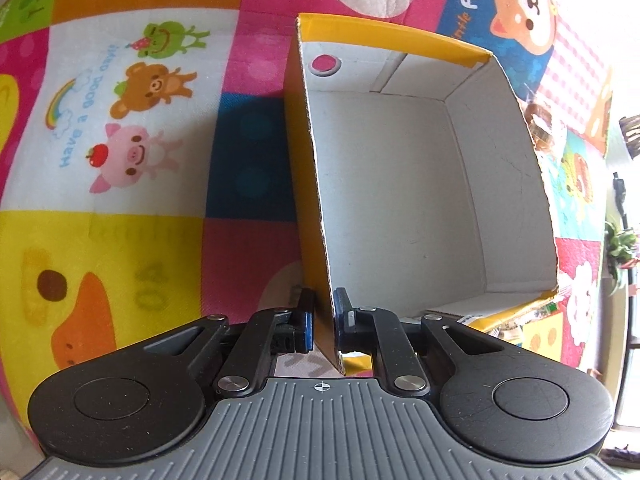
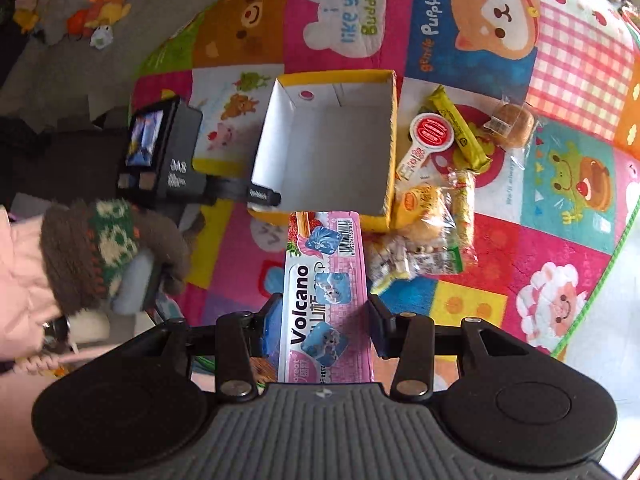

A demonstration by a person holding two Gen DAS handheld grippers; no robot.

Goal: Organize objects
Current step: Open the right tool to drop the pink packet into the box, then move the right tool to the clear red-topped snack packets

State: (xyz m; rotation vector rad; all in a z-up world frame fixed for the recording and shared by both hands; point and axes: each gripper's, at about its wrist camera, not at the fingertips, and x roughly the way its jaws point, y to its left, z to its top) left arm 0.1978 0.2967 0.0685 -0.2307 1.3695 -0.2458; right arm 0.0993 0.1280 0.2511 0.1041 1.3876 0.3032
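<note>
An open yellow cardboard box [image 1: 420, 184] with a white, empty inside stands on a colourful play mat. My left gripper [image 1: 325, 312] is shut on the box's near left wall, one finger outside and one inside. The box also shows in the right wrist view [image 2: 328, 152], with the left gripper [image 2: 264, 196] at its left corner. My right gripper [image 2: 320, 320] is shut on a pink "Volcano" snack box [image 2: 326, 292] and holds it just in front of the yellow box's near edge.
Right of the box lie several snacks: a yellow-green bar [image 2: 458, 132], a red-and-white round tag [image 2: 430, 136], a wrapped bun [image 2: 512, 124] and clear bags of sweets [image 2: 424, 240]. The play mat [image 2: 560, 240] ends at a green border on the right. Toys [image 2: 100, 16] lie far left.
</note>
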